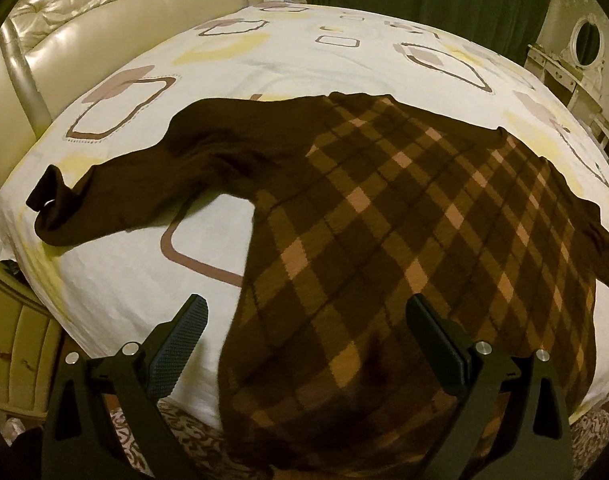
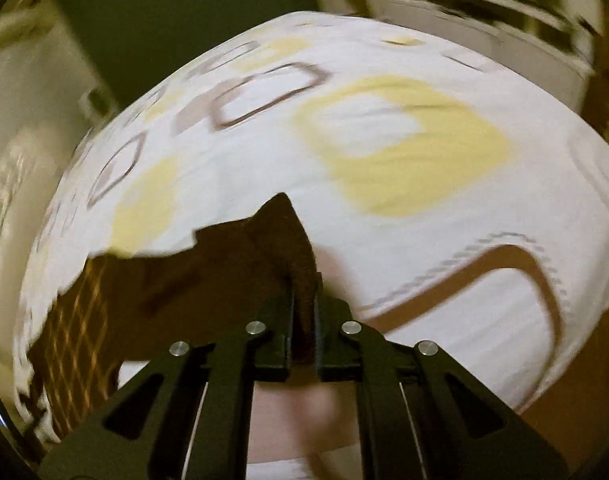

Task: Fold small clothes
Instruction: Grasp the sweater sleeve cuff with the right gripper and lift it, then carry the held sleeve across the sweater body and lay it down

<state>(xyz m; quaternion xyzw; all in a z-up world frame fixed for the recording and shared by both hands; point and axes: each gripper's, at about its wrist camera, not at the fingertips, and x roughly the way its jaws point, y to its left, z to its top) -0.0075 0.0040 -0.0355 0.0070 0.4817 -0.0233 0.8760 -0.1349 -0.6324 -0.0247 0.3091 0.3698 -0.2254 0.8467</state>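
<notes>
Right claw pinching the sweater's sleeve, left claw wide above its hem.

Nearest us, our right gripper [image 2: 304,300] has its jaws nearly together on a dark brown fold of the brown knitted argyle-check sweater [image 1: 404,232], which trails off to its left. Our left gripper [image 1: 304,328] stands wide, gripping nothing, the sweater's body spread between and beyond its fingers. Further out lies the white bedsheet with brown and yellow squares [image 1: 224,52], then a cream tufted headboard [image 1: 104,12].
</notes>
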